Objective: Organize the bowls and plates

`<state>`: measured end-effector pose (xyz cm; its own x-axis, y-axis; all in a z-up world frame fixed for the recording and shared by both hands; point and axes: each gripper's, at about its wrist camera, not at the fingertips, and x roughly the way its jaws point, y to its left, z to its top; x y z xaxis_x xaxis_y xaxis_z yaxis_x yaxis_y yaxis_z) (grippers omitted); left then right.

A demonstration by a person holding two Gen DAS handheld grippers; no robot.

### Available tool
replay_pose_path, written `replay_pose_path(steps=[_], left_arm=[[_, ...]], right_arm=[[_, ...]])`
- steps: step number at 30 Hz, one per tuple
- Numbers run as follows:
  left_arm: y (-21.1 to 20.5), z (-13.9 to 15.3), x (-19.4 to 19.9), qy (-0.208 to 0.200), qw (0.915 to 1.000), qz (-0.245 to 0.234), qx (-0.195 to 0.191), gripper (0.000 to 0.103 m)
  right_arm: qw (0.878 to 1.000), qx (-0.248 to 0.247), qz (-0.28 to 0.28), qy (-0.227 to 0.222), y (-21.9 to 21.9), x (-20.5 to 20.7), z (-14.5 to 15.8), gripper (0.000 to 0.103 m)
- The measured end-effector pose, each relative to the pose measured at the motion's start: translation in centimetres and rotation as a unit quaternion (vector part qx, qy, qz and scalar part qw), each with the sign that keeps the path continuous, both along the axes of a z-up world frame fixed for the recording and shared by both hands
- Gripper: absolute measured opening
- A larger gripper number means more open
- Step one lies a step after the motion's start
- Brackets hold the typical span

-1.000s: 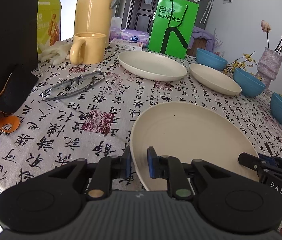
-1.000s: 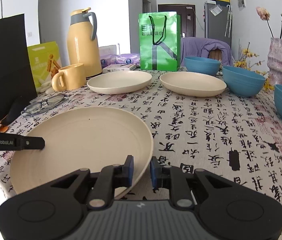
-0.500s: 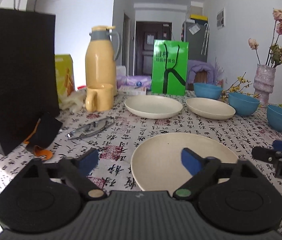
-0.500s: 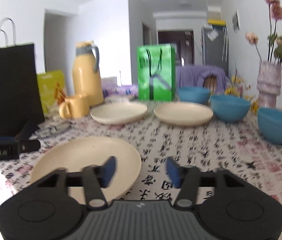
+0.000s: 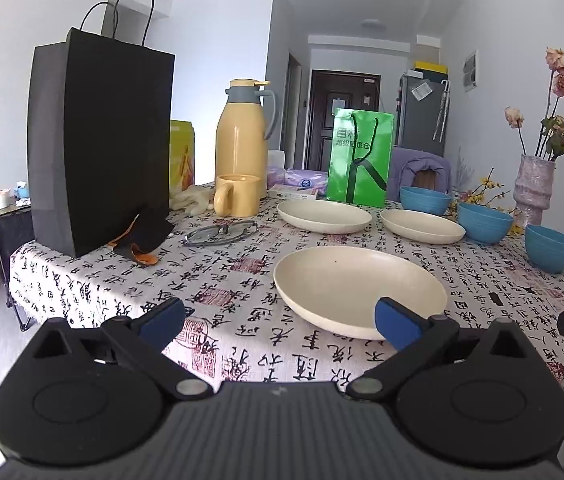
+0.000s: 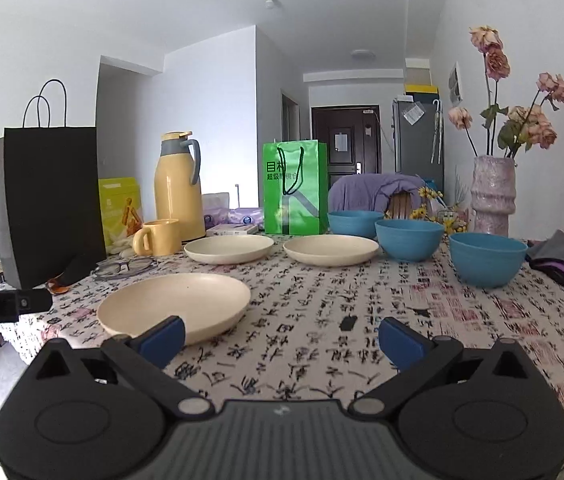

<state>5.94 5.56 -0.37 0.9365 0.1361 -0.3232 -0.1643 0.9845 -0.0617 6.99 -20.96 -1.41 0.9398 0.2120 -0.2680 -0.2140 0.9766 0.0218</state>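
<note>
The table [image 6: 362, 300], under a cloth printed all over with black calligraphy and red seal stamps, carries everything. The black paper bag [image 5: 98, 148] stands tallest at its left edge, with the yellow thermos [image 5: 242, 144] and green gift bag [image 5: 360, 156] upright along the back, probably pushed there to leave the front free for sorting; the green bag bears white Chinese characters, too small to read with certainty.

Both tools are held low at the near edge. The left gripper [image 5: 280, 320] has its blue-padded jaws spread wide and holds nothing; the right gripper [image 6: 280, 338] is likewise spread and empty. Its view catches the side of the other tool, printed "nRobot.AI" (the start is cut off).

Of the task's things, the nearest cream plate [image 5: 358, 290] lies flat just ahead of the left gripper, touching neither. Two more cream plates [image 6: 228, 249] sit side by side further back, and three blue bowls [image 6: 408, 239] curve along the right. None is stacked yet, so the sorting looks barely begun
</note>
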Motion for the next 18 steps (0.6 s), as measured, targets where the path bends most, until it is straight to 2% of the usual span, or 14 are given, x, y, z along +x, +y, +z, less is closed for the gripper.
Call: replay_pose_path(steps=[5,11,18], left_arm=[[-0.6,0.6,-0.2,-0.009,0.9998,-0.007,0.017,0.103],[-1.0,0.5,0.7,-0.004,0.9997,-0.016,0.019,0.103],[-0.1,1.2,3.7,-0.006,0.9995,-0.019,0.024,0.103]], right_arm=[[1.0,0.013,-0.012,-0.004,-0.5,0.1,0.1,0.103],[1.0,0.016,-0.011,-0.006,-0.6,0.8,0.2,0.103],[1.0,-0.003,-0.007,-0.015,0.7,4.2,0.9,0.103]])
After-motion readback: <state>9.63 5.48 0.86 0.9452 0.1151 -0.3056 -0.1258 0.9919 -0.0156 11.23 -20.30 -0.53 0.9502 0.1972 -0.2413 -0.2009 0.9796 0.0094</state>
